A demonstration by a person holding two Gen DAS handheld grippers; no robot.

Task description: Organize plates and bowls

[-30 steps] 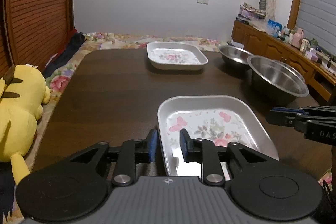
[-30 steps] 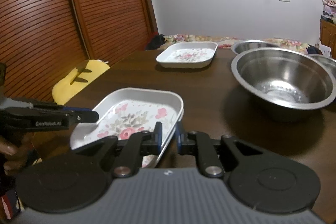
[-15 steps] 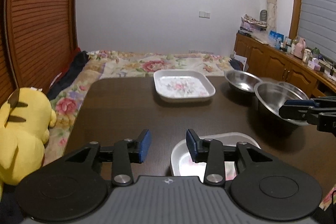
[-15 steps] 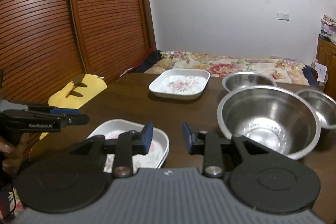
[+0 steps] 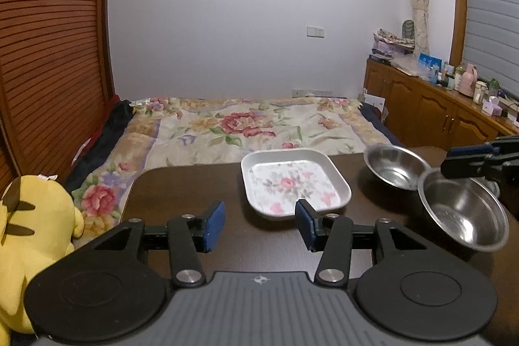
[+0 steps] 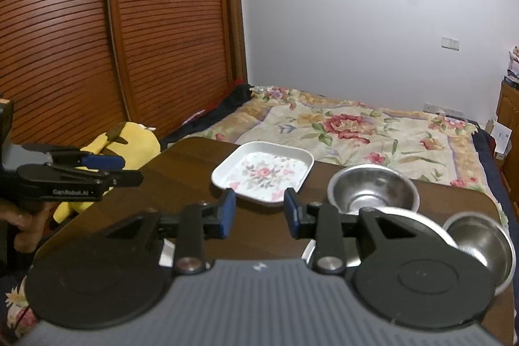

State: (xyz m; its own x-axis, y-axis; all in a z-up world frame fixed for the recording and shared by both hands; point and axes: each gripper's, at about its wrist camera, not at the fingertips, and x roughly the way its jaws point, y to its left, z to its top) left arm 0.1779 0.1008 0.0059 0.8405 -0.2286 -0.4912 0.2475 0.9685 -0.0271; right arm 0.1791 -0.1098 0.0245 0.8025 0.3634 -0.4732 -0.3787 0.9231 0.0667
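Left wrist view shows the left gripper (image 5: pixel 259 226) with its blue-padded fingers (image 5: pixel 212 226) spread wide and holding nothing, raised above the dark wooden table (image 5: pixel 181 196). Just beyond the gap between them lies a square white plate (image 5: pixel 293 180) with a pink flower print, flat on the far part of the table. To its right a small steel bowl (image 5: pixel 394 167) stands upright, and nearer the camera a larger steel bowl (image 5: pixel 464 213) sits just beside it. The right gripper (image 5: pixel 480 161) reaches in from the right edge above that larger bowl. Off the table's left side lies a yellow plush toy (image 5: pixel 29 222), and behind the table a flowered bedspread (image 5: pixel 246 125) covers a bed. Right wrist view shows the right gripper's own fingers (image 6: pixel 227 213) likewise parted and empty, with the flowered plate straight ahead between them. Three steel bowls show here: one beyond the right finger, a larger one mostly hidden behind the gripper body, and a third bowl (image 6: pixel 483 242) at the far right. A white edge of a second plate (image 6: pixel 167 253) peeks out under the gripper.
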